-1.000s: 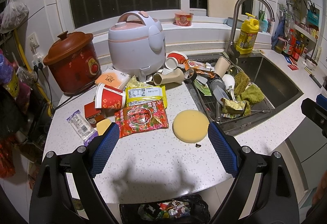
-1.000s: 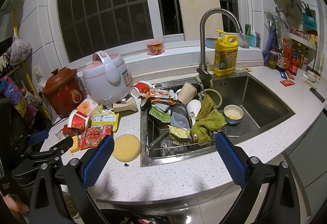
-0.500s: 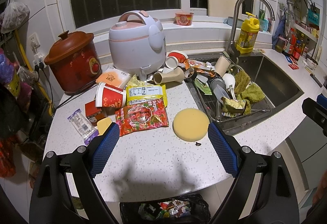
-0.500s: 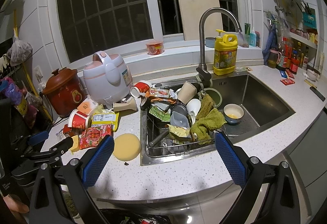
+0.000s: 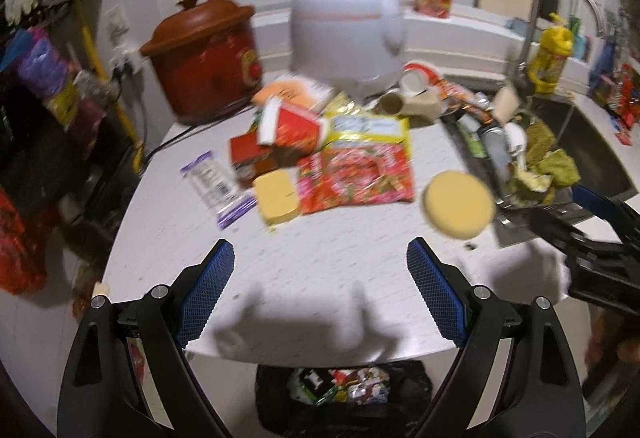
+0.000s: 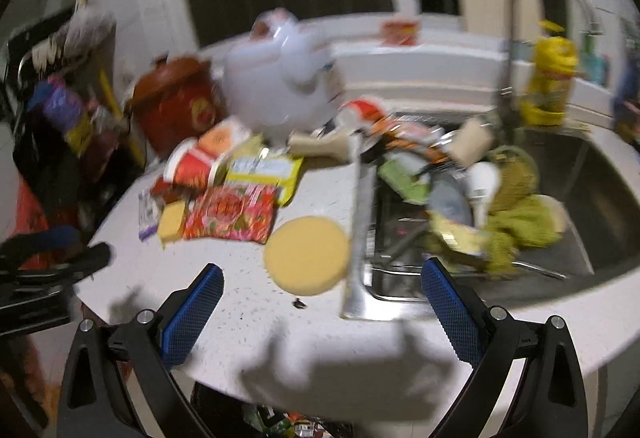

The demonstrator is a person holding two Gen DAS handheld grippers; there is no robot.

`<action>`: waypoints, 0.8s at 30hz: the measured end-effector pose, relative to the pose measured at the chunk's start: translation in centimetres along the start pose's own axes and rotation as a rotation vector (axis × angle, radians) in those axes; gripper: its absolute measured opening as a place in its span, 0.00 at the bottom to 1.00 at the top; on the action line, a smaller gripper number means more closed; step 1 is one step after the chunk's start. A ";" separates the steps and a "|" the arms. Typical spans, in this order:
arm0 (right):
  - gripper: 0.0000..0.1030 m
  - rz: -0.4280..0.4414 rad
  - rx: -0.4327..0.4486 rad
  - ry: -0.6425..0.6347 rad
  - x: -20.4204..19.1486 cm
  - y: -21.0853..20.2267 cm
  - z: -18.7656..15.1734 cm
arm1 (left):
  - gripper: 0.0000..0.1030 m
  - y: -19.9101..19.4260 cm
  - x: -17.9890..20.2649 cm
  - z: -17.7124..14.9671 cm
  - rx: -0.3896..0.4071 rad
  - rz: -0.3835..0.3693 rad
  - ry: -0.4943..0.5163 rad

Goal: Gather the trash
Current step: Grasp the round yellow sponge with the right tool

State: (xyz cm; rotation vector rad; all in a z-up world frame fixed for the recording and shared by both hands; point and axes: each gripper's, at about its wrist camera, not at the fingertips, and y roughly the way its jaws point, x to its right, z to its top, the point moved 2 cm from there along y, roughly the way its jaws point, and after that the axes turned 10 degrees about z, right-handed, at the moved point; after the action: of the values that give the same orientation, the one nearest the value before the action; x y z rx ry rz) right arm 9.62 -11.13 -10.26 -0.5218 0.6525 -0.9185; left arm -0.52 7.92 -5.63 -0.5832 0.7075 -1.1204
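Both views smeared by motion blur. Print on the red snack packet (image 5: 356, 178) and yellow packet (image 5: 368, 126) unreadable. Sink pile (image 6: 460, 190) runs together; single items hard to separate. Trash bin (image 5: 344, 390) half hidden under the desk (image 5: 320, 278) edge, lower part cut by the frame. Right hand-held gripper (image 5: 600, 222) cut off at the left view's edge; jaw gap cannot be judged there.
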 end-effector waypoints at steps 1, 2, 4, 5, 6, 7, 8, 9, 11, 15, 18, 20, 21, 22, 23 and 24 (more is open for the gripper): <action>0.95 -0.002 -0.017 -0.017 -0.2 1.2 0.1 | 0.84 0.2 -0.1 -0.2 -0.009 0.006 -0.003; 0.95 0.004 -0.048 -0.048 -0.6 3.4 0.3 | 0.83 0.6 -0.4 -0.5 -0.026 0.010 -0.010; 0.95 -0.003 -0.091 -0.077 -0.7 5.6 0.4 | 0.83 1.4 -0.8 -1.0 -0.061 0.016 -0.023; 0.95 -0.018 -0.111 -0.090 -0.6 6.7 0.4 | 0.83 1.6 -0.9 -1.1 -0.071 0.016 -0.027; 0.95 -0.041 -0.137 -0.105 -0.4 8.1 0.5 | 0.83 1.9 -1.1 -1.3 -0.083 0.017 -0.032; 0.95 -0.048 -0.159 -0.104 0.1 9.2 0.6 | 0.84 2.1 -1.3 -1.5 -0.093 0.018 -0.037; 0.95 -0.056 -0.180 -0.100 0.5 10.0 0.6 | 0.84 2.4 -1.5 -1.7 -0.103 0.017 -0.044; 0.95 -0.058 -0.190 -0.099 0.7 10.4 0.6 | 0.84 2.7 -1.6 -1.8 -0.112 0.014 -0.051; 0.95 -0.062 -0.208 -0.105 1.1 11.3 0.7 | 0.84 3.2 -1.9 -2.0 -0.121 0.009 -0.062; 0.84 -0.011 -0.241 -0.112 1.6 12.3 0.6 | 0.84 4.0 -2.3 -1.8 -0.115 -0.016 -0.073; 0.78 0.023 -0.225 -0.102 1.3 11.7 0.6 | 0.83 4.8 -3.1 -0.8 -0.075 -0.054 -0.085; 0.77 0.033 -0.197 -0.094 0.9 10.6 0.6 | 0.83 5.8 -3.6 0.4 -0.050 -0.085 -0.096; 0.77 0.043 -0.177 -0.088 0.7 9.8 0.7 | 0.83 6.3 -3.8 1.4 -0.026 -0.096 -0.096; 0.77 0.057 -0.158 -0.083 0.4 8.9 0.8 | 0.83 6.9 -3.9 2.6 0.007 -0.090 -0.082; 0.77 0.061 -0.147 -0.083 0.1 8.3 0.8 | 0.83 7.4 -3.7 3.6 0.030 -0.083 -0.062; 0.77 0.067 -0.129 -0.082 -0.2 7.5 0.9 | 0.83 8.0 -3.3 4.6 0.054 -0.072 -0.032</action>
State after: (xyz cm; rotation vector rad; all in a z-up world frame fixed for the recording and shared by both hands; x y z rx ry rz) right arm 14.26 -6.98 -14.54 -0.6461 0.6538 -0.7906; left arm 6.81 14.02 -7.77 -0.5831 0.6313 -1.1909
